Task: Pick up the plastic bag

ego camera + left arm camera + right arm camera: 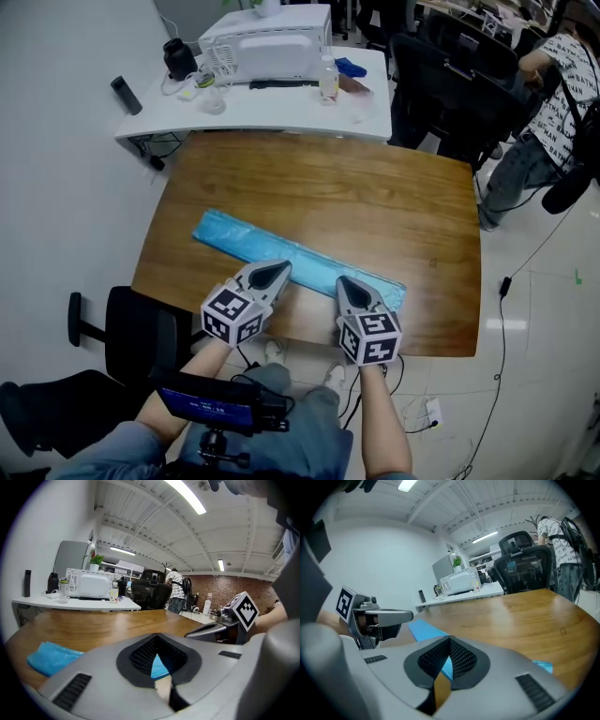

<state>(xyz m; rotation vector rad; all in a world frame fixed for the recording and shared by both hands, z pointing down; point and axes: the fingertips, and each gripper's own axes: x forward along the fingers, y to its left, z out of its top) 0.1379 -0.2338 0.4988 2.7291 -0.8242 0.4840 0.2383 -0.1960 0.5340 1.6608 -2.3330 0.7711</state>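
Observation:
A long, flat blue plastic bag (246, 240) lies slantwise on the wooden table (375, 197), near its front edge. My left gripper (279, 270) points at the bag's near edge around its middle, jaws together. My right gripper (350, 281) sits over the near edge toward the bag's right end, jaws also together. In the left gripper view the closed left gripper (163, 680) shows the bag (51, 658) just ahead through its notch. The right gripper view shows the closed right gripper (440, 679) and the bag (425, 629) beyond it. I see nothing pinched between either pair of pads.
Behind the table stands a white desk (281, 108) with a white appliance (267, 42), a bottle and small items. Black office chairs (450, 84) and a seated person (553, 103) are at the back right. A black chair (141, 328) stands at the table's front left.

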